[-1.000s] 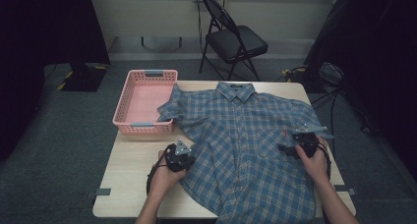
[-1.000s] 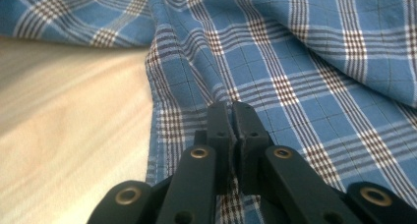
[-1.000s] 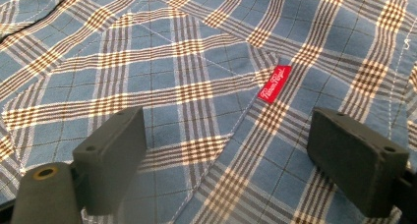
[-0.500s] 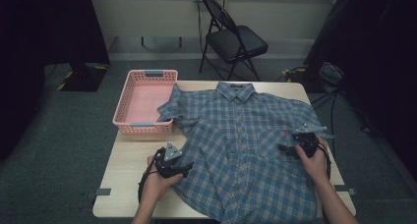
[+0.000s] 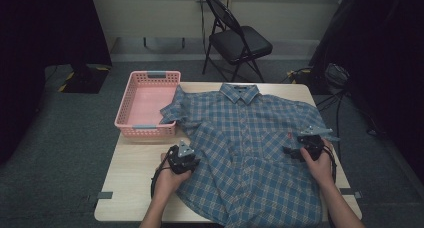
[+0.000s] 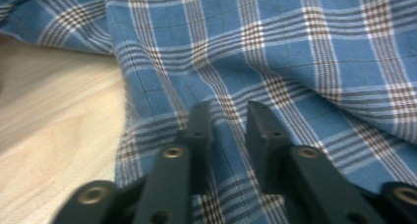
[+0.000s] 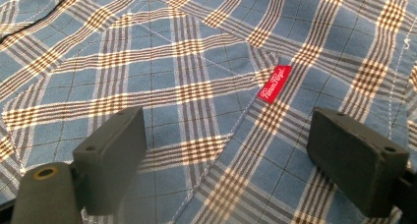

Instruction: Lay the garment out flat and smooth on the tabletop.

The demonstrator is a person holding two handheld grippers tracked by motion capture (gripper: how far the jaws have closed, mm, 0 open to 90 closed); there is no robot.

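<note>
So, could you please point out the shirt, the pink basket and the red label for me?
shirt (image 5: pixel 250 138): high view, on the buttoned front.
pink basket (image 5: pixel 145 129): high view, on its near wall.
red label (image 7: pixel 274 84): right gripper view, on the middle of the tag by the chest pocket.

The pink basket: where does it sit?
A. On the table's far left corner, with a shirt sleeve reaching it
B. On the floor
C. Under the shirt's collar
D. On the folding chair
A: the pink basket rests on the table at its far left corner, and the shirt sleeve reaches its edge.
</note>
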